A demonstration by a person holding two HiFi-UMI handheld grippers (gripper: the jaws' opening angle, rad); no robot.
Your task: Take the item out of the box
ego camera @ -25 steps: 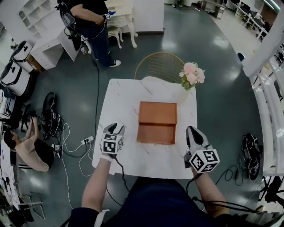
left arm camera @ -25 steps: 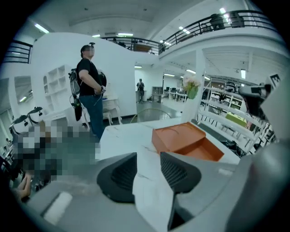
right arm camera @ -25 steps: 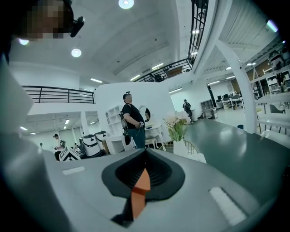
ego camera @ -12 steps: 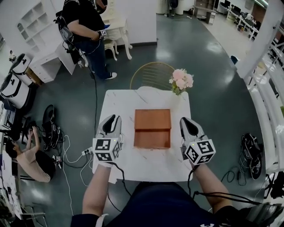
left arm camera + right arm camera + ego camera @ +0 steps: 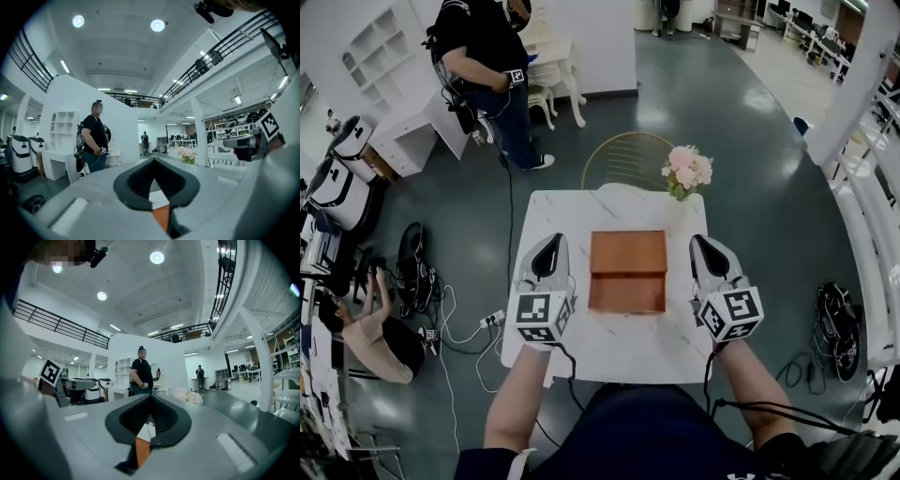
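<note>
Both tongs are held clenched and empty over the white marble table (image 5: 609, 349): the left gripper (image 5: 551, 242) at centre-left, its jaws just closed with nothing between them, and the right gripper (image 5: 701, 242) at centre-right, jaws pressed together. The orange-brown box (image 5: 627, 272) lies flat between them at the frame's centre, touched by neither, its contents impossible to make out. Pink flowers (image 5: 687, 171) stand at the table's far right corner, a round-backed chair (image 5: 628, 157) behind it and a standing person (image 5: 486, 66) at upper left.

Orange-brown rect box (image 5: 627, 270) sits flat at ctr of white marble table (image 5: 609, 349)
</note>
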